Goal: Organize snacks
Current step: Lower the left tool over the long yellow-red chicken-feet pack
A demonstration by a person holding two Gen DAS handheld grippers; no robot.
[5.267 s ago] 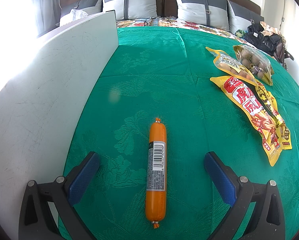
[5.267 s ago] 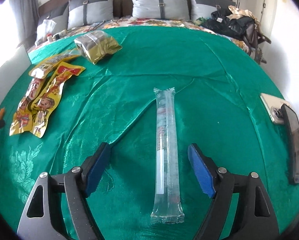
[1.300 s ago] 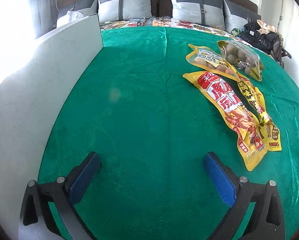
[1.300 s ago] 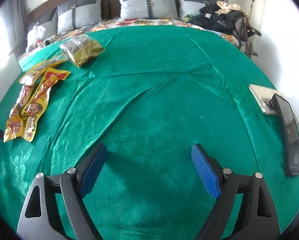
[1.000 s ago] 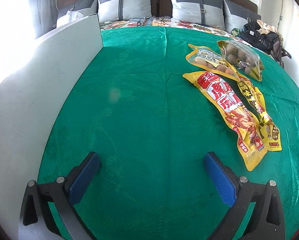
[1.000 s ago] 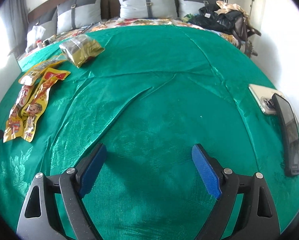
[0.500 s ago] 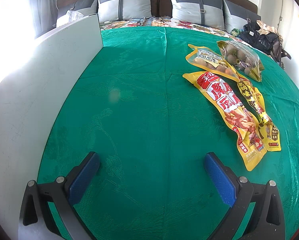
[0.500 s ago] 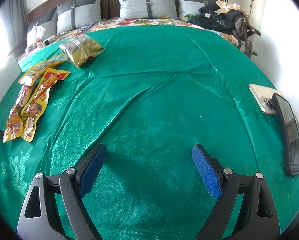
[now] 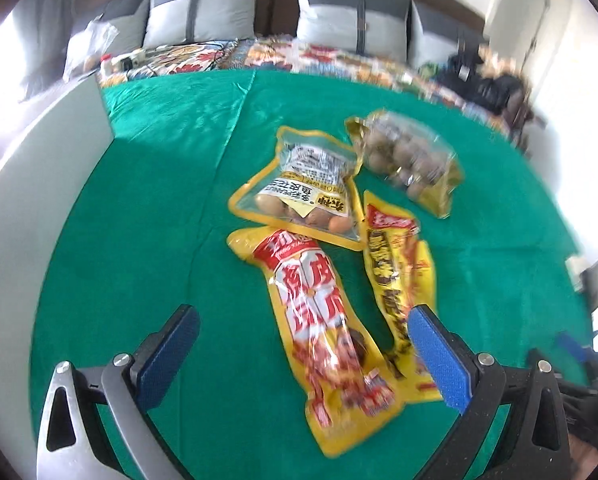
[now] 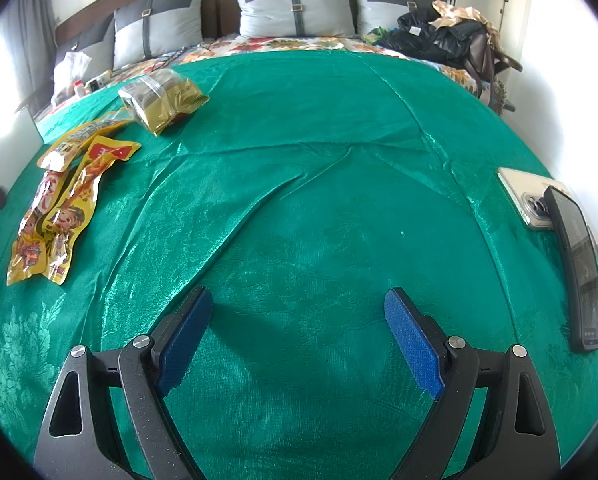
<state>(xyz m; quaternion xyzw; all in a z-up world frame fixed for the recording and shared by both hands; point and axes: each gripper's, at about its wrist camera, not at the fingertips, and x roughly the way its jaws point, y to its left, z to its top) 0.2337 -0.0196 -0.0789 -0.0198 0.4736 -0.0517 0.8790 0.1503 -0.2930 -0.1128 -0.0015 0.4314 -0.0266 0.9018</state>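
In the left wrist view the whole picture was smeared, so the print on the packets was hard to read. The left tool (image 9: 305,346) stood wide with nothing gripped; its blue pads (image 9: 435,354) straddled the near end of a long red-and-yellow snack packet (image 9: 319,324) on the green bedspread (image 9: 131,216). That packet lay with its long axis running from near the tool up and slightly left. Just right of it a second long yellow packet (image 9: 399,276) ran almost parallel, its near end hidden behind the right pad. Beyond them a clear-fronted yellow pouch (image 9: 303,188) lay across their far ends, and a bag of round brown snacks (image 9: 409,160) sat beside it to the right. A white board (image 9: 31,184) stood along the left edge, cut off by the frame.

In the right wrist view the picture was sharp. The right tool (image 10: 299,336) was also wide and empty, over bare bedspread. The long packets (image 10: 59,216) lay far left, pointing away and rightward, overlapping so their edges were hard to separate. The gold bag (image 10: 163,100) sat beyond them. Two phones (image 10: 555,232) lay at the right edge.
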